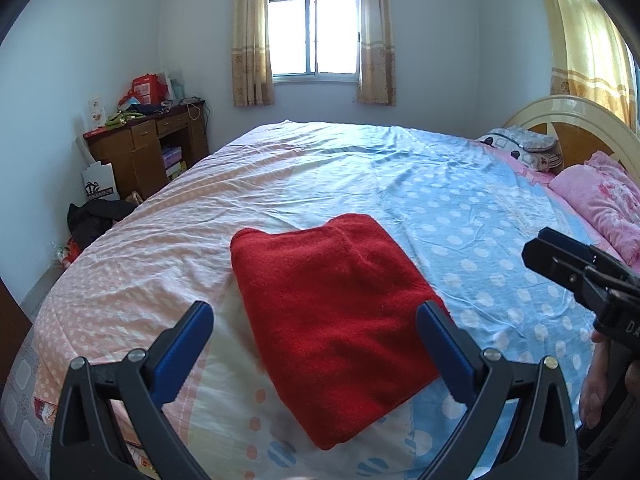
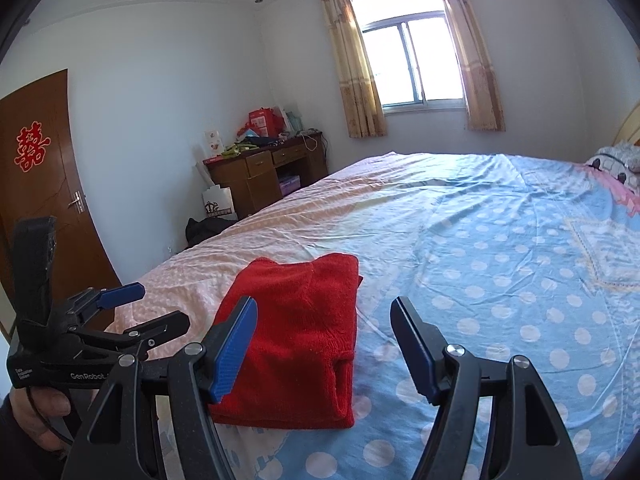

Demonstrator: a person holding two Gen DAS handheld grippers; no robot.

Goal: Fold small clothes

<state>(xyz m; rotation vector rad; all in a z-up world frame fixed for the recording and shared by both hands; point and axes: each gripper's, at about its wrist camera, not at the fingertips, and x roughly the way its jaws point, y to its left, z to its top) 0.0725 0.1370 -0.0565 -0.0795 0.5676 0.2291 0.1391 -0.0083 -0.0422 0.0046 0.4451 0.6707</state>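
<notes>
The red knitted garment [image 1: 332, 320] lies folded into a thick rectangle on the near part of the bed [image 1: 440, 200], across the seam where the pink dotted half of the sheet meets the blue dotted half. I cannot tell what kind of garment it is: the fold hides sleeves, legs or neck, and only a ridge under the top layer and a tucked edge at the near right corner show. My left gripper [image 1: 316, 320] hangs above it with its jaws spread wide and nothing between the blue pads [image 1: 188, 340]; the cloth shows through the gap, but I cannot tell how far below it lies. My right gripper [image 2: 324, 336] is just right of the garment, jaws likewise wide apart and empty, its left finger overlapping the garment's near left edge in its own view. In the left wrist view the right gripper is cut off at the right edge, so only its black fingers and a little of my hand [image 1: 596, 392] appear. In the right wrist view my left hand [image 2: 36, 412] is half hidden in the dark lower left corner. Far left, a wooden desk [image 2: 264, 176] carries a heap of red bags and small things too small to name. Pink pillows [image 1: 600, 200] by the headboard [image 1: 580, 136] are cropped at the right. The window [image 1: 314, 32] is washed out white.
</notes>
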